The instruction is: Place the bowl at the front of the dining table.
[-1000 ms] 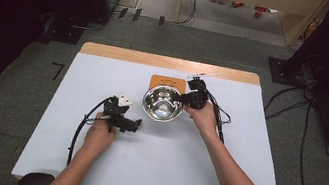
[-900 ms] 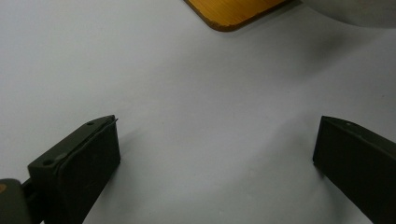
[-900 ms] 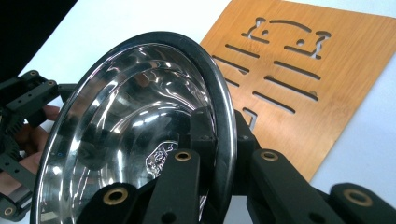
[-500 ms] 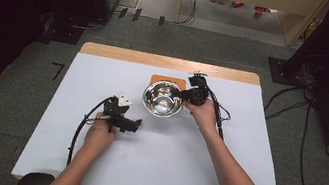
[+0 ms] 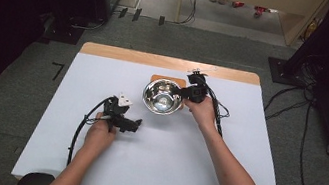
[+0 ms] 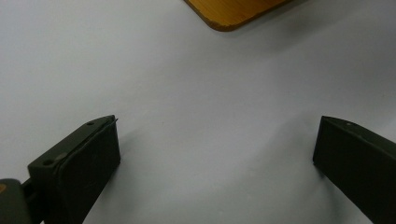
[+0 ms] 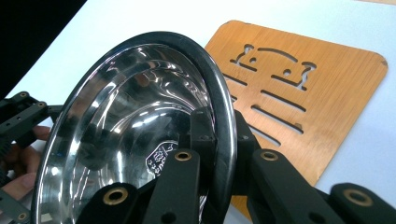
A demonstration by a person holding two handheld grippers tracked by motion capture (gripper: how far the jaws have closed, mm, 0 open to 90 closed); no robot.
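Pinching steel bowl [image 5: 162,96] rim w/ right hand-held gripper [image 5: 188,92]; left hand-held gripper [image 5: 134,125] gaping wide, empty.

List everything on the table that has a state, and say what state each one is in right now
Steel bowl: upright, empty, clamped at its rim, partly over the board.
Wooden board: flat on the table, slotted, nothing resting fully on it.
Right gripper: shut on the bowl's rim, one jaw inside and one outside.
Left gripper: open, holding nothing, low over the white table.
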